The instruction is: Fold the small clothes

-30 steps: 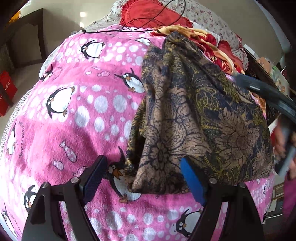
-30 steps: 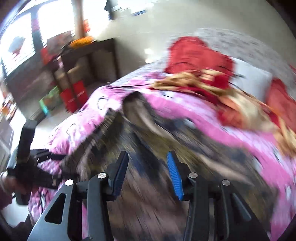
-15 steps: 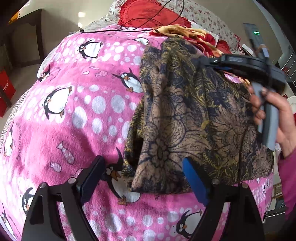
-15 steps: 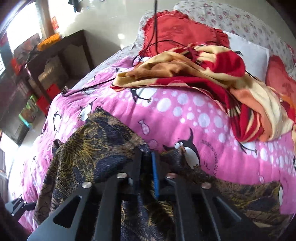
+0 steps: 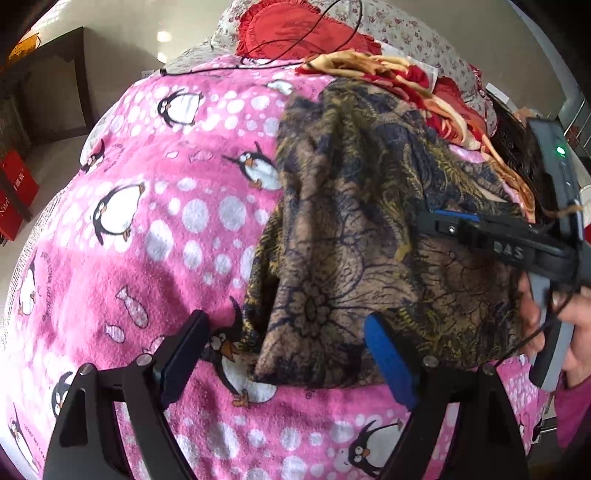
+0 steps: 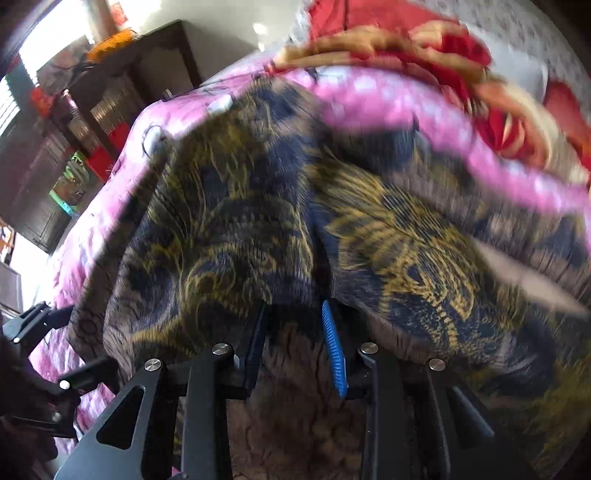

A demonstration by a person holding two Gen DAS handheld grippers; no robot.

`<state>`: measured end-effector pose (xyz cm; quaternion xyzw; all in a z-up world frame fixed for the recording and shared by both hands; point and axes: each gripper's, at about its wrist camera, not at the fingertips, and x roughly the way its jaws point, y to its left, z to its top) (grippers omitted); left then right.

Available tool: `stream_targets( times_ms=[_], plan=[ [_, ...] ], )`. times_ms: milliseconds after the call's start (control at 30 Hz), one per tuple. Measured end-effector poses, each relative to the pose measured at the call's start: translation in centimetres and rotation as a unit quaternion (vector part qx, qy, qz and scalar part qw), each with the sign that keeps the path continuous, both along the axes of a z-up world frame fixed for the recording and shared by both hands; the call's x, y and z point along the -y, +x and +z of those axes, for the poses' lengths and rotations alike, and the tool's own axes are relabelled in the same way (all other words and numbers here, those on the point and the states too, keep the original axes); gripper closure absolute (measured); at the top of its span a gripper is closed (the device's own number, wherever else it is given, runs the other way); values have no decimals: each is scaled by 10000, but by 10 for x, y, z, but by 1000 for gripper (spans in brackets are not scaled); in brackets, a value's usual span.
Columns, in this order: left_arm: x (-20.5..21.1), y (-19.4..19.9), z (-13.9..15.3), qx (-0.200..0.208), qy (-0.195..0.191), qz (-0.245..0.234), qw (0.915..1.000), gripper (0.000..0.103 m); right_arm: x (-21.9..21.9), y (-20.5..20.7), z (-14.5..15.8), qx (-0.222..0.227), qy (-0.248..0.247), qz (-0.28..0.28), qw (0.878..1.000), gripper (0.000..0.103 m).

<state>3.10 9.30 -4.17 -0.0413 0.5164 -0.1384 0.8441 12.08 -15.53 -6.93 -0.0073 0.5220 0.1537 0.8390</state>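
Garment [image 5: 369, 229] on blanket [image 5: 147, 206] | right gripper [image 5: 424, 219] pinching its fold | left gripper [image 5: 284, 354] spread, at hem

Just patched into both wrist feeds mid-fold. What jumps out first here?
The dark floral garment dominates, lying on the pink penguin blanket. The right hand-held gripper comes in from the right, its fingers around a ridge of that fabric. The left hand-held gripper is wide open at the garment's near hem; a red-and-yellow cloth sits behind.

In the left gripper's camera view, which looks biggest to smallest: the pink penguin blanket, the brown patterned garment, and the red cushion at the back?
1. Pink penguin blanket, which fills most of the view.
2. Brown patterned garment.
3. Red cushion, though it lies farthest from the camera, so it may only look small.
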Motion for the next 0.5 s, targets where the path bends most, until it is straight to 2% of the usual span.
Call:
stream_targets(
  times_ms=[100, 200, 267, 300, 333, 433, 500],
  plan=[
    [0, 2, 7, 122, -52, 9, 9999, 14, 3, -14, 16, 95, 253, 46, 9996, 72],
    [-1, 5, 9, 113, -263, -43, 9996, 17, 10, -28, 31, 296, 284, 12, 9992, 71],
    [1, 7, 8, 35, -405, -97, 9991, 29, 18, -34, 37, 313, 316, -41, 9990, 70],
    [2, 10, 5, -27, -436, -117, 9990, 43, 21, -36, 38, 298, 332, -78, 9990, 70],
    [2, 11, 2, -79, -433, -128, 9989, 63, 23, -38, 38, 285, 358, -99, 9989, 70],
    [-2, 13, -3, -132, -401, -51, 9991, 91, 27, -43, 40, 212, 524, -104, 9983, 70],
    [-9, 7, 0, -142, -574, -59, 9982, 99, 24, -41, 42, 186, 580, -62, 9981, 69]
  ],
)
